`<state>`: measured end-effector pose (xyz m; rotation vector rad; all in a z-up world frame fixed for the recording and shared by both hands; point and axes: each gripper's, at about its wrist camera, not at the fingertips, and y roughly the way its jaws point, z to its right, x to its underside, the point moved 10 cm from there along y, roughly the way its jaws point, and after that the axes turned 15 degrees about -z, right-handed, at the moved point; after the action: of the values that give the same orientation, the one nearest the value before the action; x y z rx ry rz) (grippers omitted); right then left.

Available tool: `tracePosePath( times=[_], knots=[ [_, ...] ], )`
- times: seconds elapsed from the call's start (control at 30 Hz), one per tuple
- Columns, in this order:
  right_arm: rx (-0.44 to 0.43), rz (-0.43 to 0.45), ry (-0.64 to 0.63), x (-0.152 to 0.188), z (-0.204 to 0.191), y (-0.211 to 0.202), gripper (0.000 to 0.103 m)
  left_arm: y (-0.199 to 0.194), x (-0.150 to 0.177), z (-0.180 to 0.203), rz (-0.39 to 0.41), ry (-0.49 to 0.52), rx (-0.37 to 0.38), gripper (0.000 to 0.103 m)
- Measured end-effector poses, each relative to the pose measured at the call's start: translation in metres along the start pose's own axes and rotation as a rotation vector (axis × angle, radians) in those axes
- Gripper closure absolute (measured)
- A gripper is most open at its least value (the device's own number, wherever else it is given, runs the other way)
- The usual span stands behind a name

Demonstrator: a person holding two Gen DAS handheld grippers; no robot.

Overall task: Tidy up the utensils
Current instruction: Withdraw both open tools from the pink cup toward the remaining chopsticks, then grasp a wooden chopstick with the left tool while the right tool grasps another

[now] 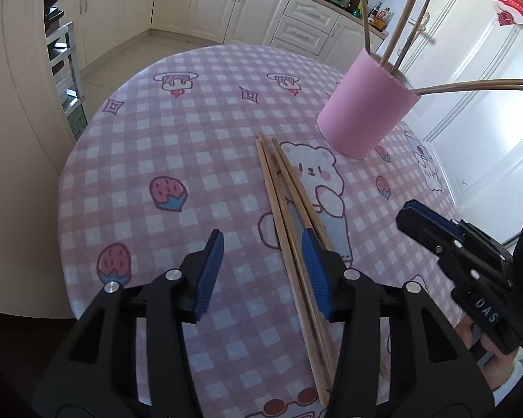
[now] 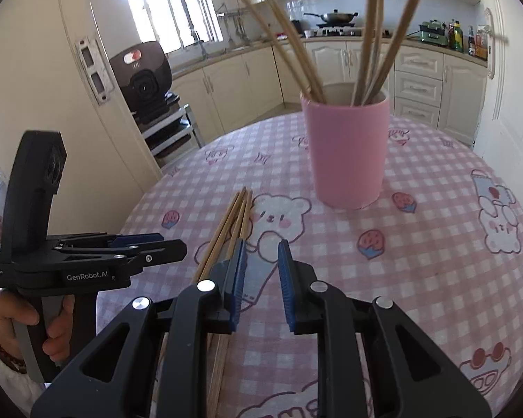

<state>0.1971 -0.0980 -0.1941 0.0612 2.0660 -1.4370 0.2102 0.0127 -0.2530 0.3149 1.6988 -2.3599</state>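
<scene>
- A round desk [image 2: 436,261] has a pink and white checked cloth with bears and strawberries drawn on it.
- A tall pink cup [image 2: 347,149] stands upright on the desk, on the far side from both claws.
- Several wooden chopsticks in the cup [image 2: 369,48] lean out in different ways. Two of them tip far over one side of the rim.
- A small bunch of loose chopsticks [image 1: 289,216] lies flat on the cloth, close together and side by side. They lie near the cup but do not touch it.
- The left claw [image 1: 263,271] is partly open. Its two blue pads are apart.
- The loose chopsticks run under the left claw, close to its right pad [image 1: 315,271]. The pads are not squeezing them, and nothing is held.
- No earlier picture is given, so only the gap shows here.
- The right claw [image 2: 261,278] has a small gap between its blue pads. Nothing is in the gap, only the cloth below.
- The loose chopsticks lie just to the left of the right claw, and its left finger hides part of them.
- A hand [image 2: 17,317] holds the grip of the left claw, seen from the right wrist view.
- Cream kitchen cupboards [image 2: 418,73] stand behind the desk.
</scene>
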Motion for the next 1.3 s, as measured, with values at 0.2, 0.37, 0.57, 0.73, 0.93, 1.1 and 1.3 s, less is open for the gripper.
tracePosePath(
  times=[0.2,0.37,0.57,0.73,0.93,1.1,1.3],
  knots=[
    [-0.023,-0.106,0.018,0.003,-0.005,0.032,0.086,0.013,-0.002,0.001,-0.029,0.01,-0.01,0.058],
    [-0.022,-0.151,0.01,0.004,-0.008,0.044,0.086,0.018,-0.007,0.0,-0.034,0.009,-0.024,0.058],
    [0.009,-0.178,-0.027,0.005,-0.012,0.051,0.083,0.022,-0.012,0.002,-0.033,0.032,-0.057,0.058],
    [0.073,-0.188,-0.08,0.001,-0.018,0.058,0.08,0.025,-0.016,0.004,-0.025,0.064,-0.119,0.058],
    [0.129,-0.183,-0.125,0.001,-0.02,0.064,0.082,0.028,-0.022,0.003,-0.039,0.07,-0.109,0.059],
    [0.117,-0.184,-0.098,0.002,-0.009,0.061,0.082,0.028,-0.022,0.001,-0.048,0.077,-0.097,0.061],
    [0.094,-0.176,-0.065,-0.001,-0.002,0.059,0.082,0.029,-0.025,0.003,-0.061,0.081,-0.123,0.061]
  ],
)
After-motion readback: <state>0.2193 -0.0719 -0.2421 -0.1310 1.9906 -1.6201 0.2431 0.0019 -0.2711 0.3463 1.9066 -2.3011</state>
